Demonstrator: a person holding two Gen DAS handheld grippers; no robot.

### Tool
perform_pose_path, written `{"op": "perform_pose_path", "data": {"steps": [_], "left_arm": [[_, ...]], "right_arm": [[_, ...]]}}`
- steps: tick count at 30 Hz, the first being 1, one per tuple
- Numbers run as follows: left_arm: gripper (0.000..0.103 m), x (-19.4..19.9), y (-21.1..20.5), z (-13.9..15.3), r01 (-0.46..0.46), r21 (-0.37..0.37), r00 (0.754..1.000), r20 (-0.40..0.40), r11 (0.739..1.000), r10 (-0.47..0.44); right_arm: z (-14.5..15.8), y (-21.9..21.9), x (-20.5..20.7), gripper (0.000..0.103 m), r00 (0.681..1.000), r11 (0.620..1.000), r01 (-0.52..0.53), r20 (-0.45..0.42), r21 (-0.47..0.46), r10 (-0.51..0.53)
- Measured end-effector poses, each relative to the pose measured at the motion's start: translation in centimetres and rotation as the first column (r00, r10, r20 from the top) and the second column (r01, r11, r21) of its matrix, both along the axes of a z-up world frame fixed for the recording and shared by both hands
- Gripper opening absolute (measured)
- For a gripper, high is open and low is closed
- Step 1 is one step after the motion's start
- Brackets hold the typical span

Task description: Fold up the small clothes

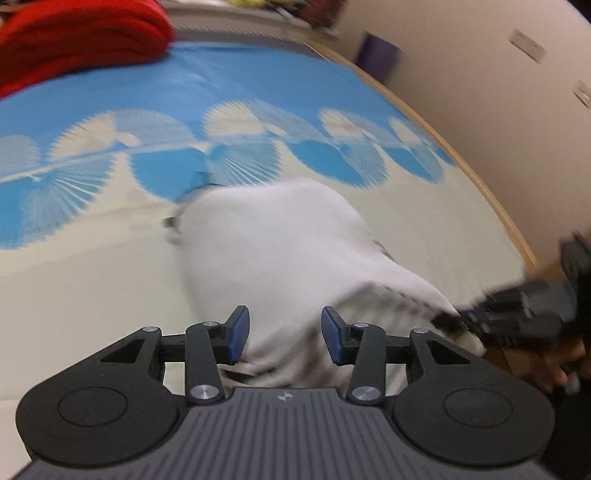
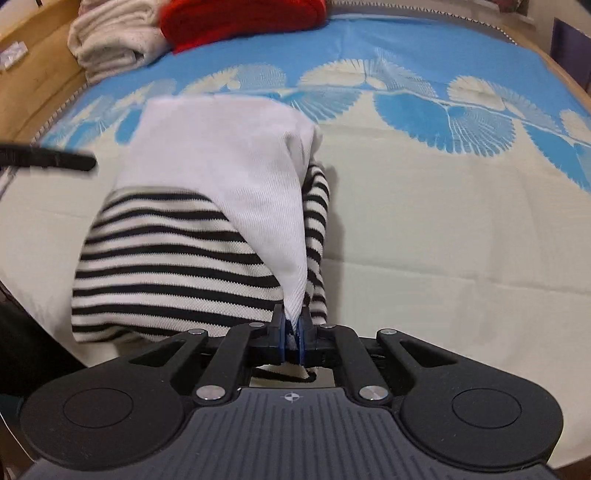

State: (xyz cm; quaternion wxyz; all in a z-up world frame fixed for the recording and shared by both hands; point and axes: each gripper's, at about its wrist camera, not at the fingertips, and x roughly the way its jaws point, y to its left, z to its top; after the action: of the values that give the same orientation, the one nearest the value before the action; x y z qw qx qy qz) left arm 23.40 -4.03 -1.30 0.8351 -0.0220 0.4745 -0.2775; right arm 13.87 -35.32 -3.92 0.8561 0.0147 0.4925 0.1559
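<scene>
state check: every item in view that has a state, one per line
left gripper: open, holding nothing, fabric between its fingers
right gripper: shut on a corner of the striped garment
striped garment: partly folded, white side turned over the stripes
red cloth: folded, at the far edge
cream cloth: folded, beside the red

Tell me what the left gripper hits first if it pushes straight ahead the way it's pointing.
Most likely the white garment: it lies directly ahead of the open left gripper, its near edge already between the fingers. Beyond it is the blue-and-cream cloth. The view is blurred, so depth is uncertain.
</scene>
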Motion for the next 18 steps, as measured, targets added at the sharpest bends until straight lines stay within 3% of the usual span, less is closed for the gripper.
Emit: {"op": "perform_pose_path", "data": {"steps": [3,6,8,10,13,15,17,18], "left_arm": [[0.048,-0.3,-1.8,-1.7,0.098,0.030,0.995,-0.029,0.995,-0.097],[0.048,-0.6,-4.2,-5.9,0.194,0.198,0.980,-0.090,0.961,-0.179],[0.049,-1.3,-5.3,-7.1,0.231,0.270,0.973,-0.061,0.935,-0.223],[0.052,-1.2,-5.4,-6.7,0.240,0.258,0.971,-0.065,0.936,-0.231],[0.051,0.1,-3.6,-4.6,0.165,0.151,0.984,-0.089,0.975,-0.153],[0.051,0.2,-2.4,-3.0,0.161,0.076,0.985,-0.073,0.984,-0.156],[0.050,-0.7,-2.7,-3.3,0.264,0.104,0.963,-0.088,0.959,-0.256],[0.047,-1.5,-3.4,-4.9,0.340,0.178,0.938,-0.131,0.924,-0.320]], "right_arm": [[-0.1,0.3,0.6,0.006,1.000,0.998,-0.007,-0.006,0.069,0.007],[-2.1,1.5,0.9,0.005,0.996,0.999,-0.048,-0.073,-0.014,0.047],[-3.9,1.9,1.3,0.005,0.988,0.996,-0.064,-0.147,-0.064,0.054],[-4.5,2.0,1.1,0.005,0.983,0.993,-0.082,-0.170,-0.080,0.068],[-4.9,2.2,1.3,0.005,0.981,0.991,-0.092,-0.180,-0.094,0.074],[-4.9,2.2,1.3,0.005,0.981,0.991,-0.096,-0.179,-0.096,0.078],[-4.9,2.4,1.5,0.005,0.980,0.991,-0.099,-0.182,-0.090,0.081],[-4.8,2.3,1.5,0.005,0.980,0.991,-0.100,-0.183,-0.088,0.083]]}}
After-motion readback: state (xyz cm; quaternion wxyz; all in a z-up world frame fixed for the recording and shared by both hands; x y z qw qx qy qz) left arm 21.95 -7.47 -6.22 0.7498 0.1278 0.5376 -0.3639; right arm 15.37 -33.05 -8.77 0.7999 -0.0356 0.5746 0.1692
